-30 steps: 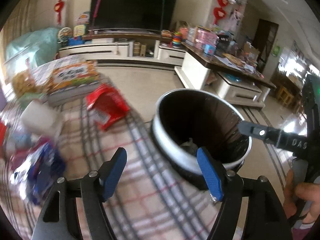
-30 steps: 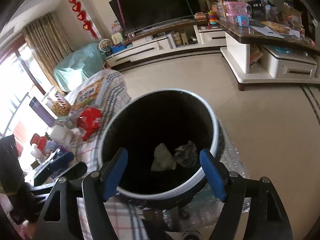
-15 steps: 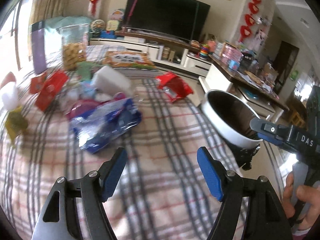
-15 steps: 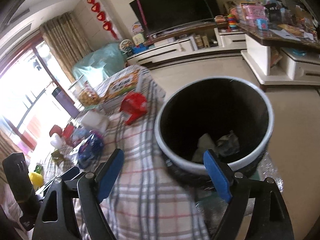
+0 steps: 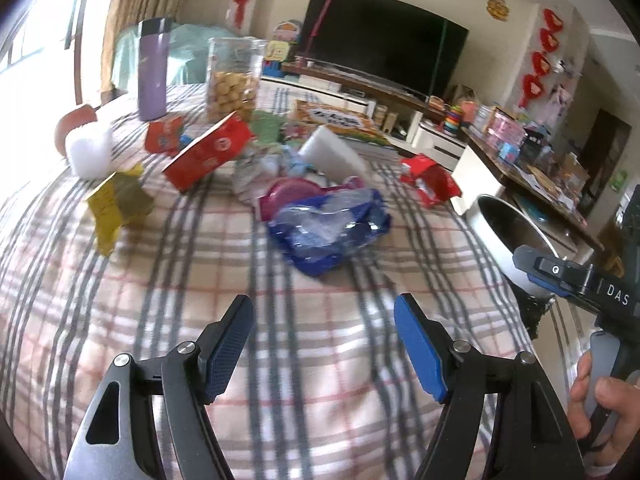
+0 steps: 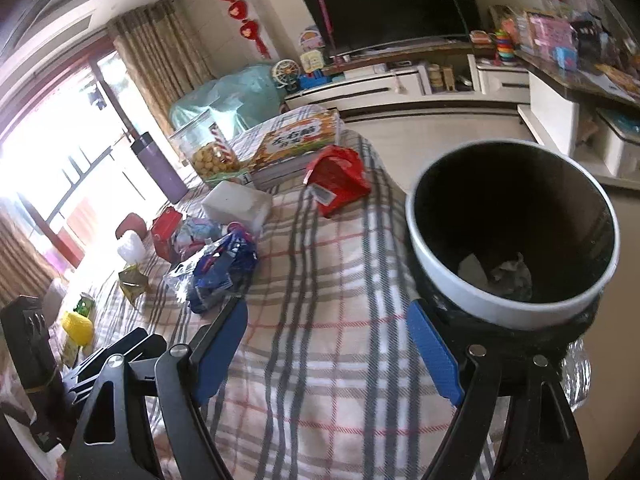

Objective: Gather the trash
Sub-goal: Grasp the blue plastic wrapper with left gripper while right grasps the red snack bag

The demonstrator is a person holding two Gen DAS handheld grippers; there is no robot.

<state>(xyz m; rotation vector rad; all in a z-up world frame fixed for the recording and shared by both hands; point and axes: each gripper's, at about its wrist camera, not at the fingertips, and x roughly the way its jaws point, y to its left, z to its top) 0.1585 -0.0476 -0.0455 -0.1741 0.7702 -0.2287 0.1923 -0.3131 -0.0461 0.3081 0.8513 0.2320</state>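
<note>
My left gripper [image 5: 324, 346] is open and empty above the plaid tablecloth [image 5: 200, 312]. Ahead of it lies a crumpled blue and clear plastic bag [image 5: 330, 230], also in the right wrist view [image 6: 218, 270]. A red wrapper [image 5: 428, 184] lies near the table's right edge, also in the right wrist view [image 6: 338, 180]. A red box [image 5: 208, 152], a yellow wrapper [image 5: 116, 204] and a white block [image 5: 334, 154] lie further back. My right gripper [image 6: 326, 350] is open and empty beside the white-rimmed trash bin [image 6: 460, 280], which holds crumpled paper [image 6: 508, 276].
A purple bottle [image 5: 153, 68], a clear jar of snacks [image 5: 234, 80] and a flat orange box [image 5: 340, 120] stand at the table's far end. The bin [image 5: 500, 224] stands off the table's right edge. A TV [image 5: 380, 56] and cluttered cabinets line the back wall.
My left gripper has swung left from over the bin to face the littered table. My right gripper has also turned left, so the bin moved to the right of its view.
</note>
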